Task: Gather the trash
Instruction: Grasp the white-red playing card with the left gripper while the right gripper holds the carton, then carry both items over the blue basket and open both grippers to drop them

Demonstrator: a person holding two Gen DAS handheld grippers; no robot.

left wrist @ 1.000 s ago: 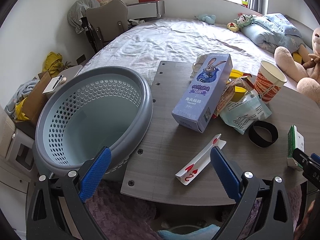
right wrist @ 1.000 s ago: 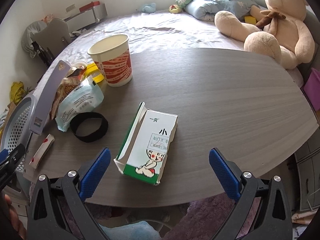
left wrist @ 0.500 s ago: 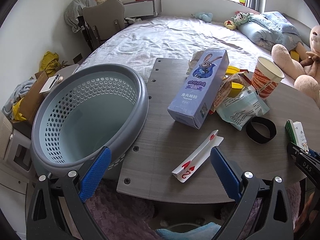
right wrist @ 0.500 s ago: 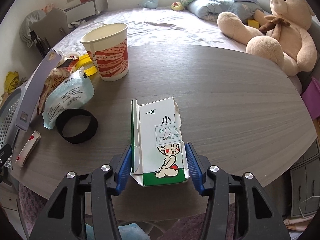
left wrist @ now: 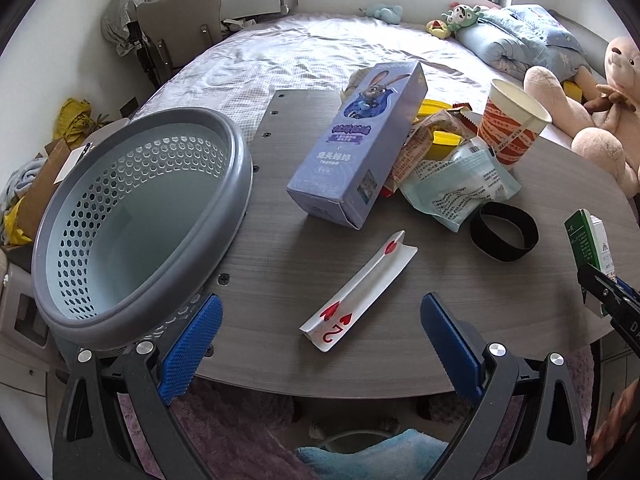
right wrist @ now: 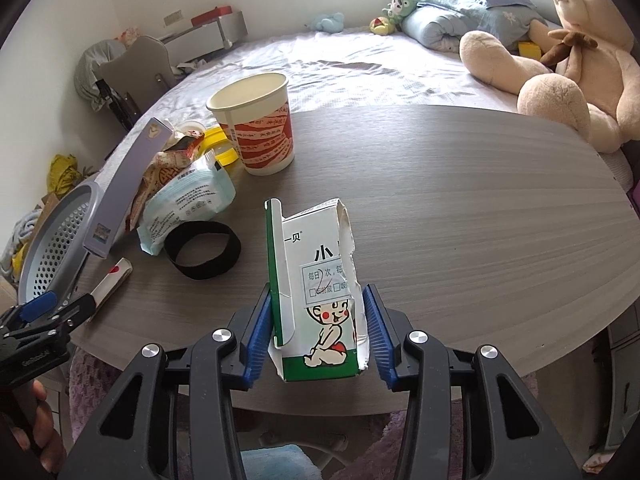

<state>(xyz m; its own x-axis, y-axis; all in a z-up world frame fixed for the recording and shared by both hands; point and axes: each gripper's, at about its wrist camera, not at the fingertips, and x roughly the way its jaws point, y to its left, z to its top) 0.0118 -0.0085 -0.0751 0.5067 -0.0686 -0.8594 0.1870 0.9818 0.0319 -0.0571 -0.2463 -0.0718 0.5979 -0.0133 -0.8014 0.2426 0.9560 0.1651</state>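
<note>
The bench [right wrist: 460, 200] is matt grey wood-grain laminate. On it, the carton [right wrist: 320, 296] is torn glossy card, and the cup [right wrist: 256, 132] beyond it is printed paper. Left of the cup, a crinkled plastic wrapper [right wrist: 188, 200] shines. The basket [left wrist: 132, 216] is smooth perforated plastic.

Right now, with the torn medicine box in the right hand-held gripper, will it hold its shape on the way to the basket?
Probably not firmly: the medicine box is thin card, torn along one edge and open-ended, so it may crush. It looks empty, so likely light. The right hand-held gripper holds only its lower end, so it may tilt.
</note>
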